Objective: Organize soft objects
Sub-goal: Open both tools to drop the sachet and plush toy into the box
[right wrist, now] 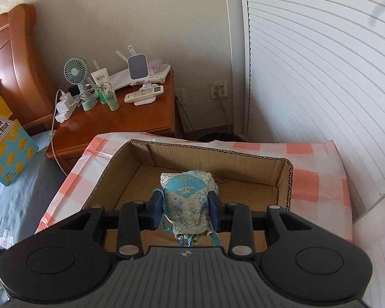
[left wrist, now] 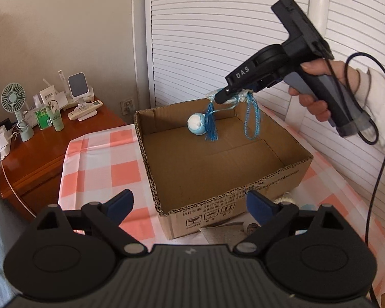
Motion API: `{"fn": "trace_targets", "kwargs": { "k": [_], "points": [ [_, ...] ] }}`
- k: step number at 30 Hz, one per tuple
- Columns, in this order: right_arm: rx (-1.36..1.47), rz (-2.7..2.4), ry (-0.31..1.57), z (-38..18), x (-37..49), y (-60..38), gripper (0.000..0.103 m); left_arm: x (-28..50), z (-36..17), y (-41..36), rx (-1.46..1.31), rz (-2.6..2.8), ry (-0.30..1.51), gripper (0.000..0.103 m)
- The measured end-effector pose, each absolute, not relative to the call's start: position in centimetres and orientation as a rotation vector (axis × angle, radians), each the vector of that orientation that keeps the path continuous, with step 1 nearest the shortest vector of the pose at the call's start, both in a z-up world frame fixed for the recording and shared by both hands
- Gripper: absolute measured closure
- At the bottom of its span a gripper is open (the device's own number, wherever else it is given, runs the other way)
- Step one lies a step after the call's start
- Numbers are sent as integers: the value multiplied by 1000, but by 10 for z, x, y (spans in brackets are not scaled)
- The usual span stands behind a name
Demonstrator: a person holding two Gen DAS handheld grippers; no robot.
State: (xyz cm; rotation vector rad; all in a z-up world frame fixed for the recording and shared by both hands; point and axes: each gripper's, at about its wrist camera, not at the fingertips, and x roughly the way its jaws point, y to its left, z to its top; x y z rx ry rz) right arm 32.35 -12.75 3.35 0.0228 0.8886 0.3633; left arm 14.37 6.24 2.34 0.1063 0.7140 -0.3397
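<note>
Right now the right gripper (right wrist: 186, 209) is clamped on a small blue-and-silver brocade pouch (right wrist: 186, 200), its blue pads pressing both sides of the soft cloth, and it holds the pouch in the air over the open cardboard box (left wrist: 151, 169), toward the box's far wall as the left wrist view shows it. A blue tassel (left wrist: 210, 125) and a braided loop (left wrist: 251, 120) hang from the pouch below the gripper, not yet touching the box floor. A little round blue-and-white toy (left wrist: 196, 124) already lies inside, just behind the tassel. The left gripper (left wrist: 190, 205) hangs on the near side of the box with its jaws wide apart and nothing between them. The box sits on a counter covered with a pink-and-white checked cloth (left wrist: 100, 164), with something pale lying just outside the box's near wall that is too hidden to name. The likely next step is to let the pouch drop. The risks seem modest: the cords could catch on a pad or on the corrugated rim as the jaws part, dragging the pouch askew; released too near the far wall, it might land on the rim and tip outside.
</note>
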Motion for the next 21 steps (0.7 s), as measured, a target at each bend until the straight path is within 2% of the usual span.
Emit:
{"fn": "trace_targets", "kwargs": {
  "k": [3, 5, 6, 7, 15, 21],
  "points": [
    [3, 318, 874, 30, 334, -122, 56, 139, 21, 68, 84, -341, 710, 8],
    [8, 283, 871, 28, 339, -122, 13, 136, 19, 72, 76, -341, 708, 8],
    [19, 275, 857, 28, 339, -123, 6, 135, 18, 73, 73, -338, 708, 8],
    [22, 276, 843, 28, 337, -125, 4, 133, 18, 74, 71, -336, 709, 8],
    [-21, 242, 858, 32, 314, -130, 0, 129, 13, 81, 50, -305, 721, 8],
    [-29, 216, 830, 36, 273, -144, 0, 115, 14, 77, 62, -268, 720, 8]
  ]
}}
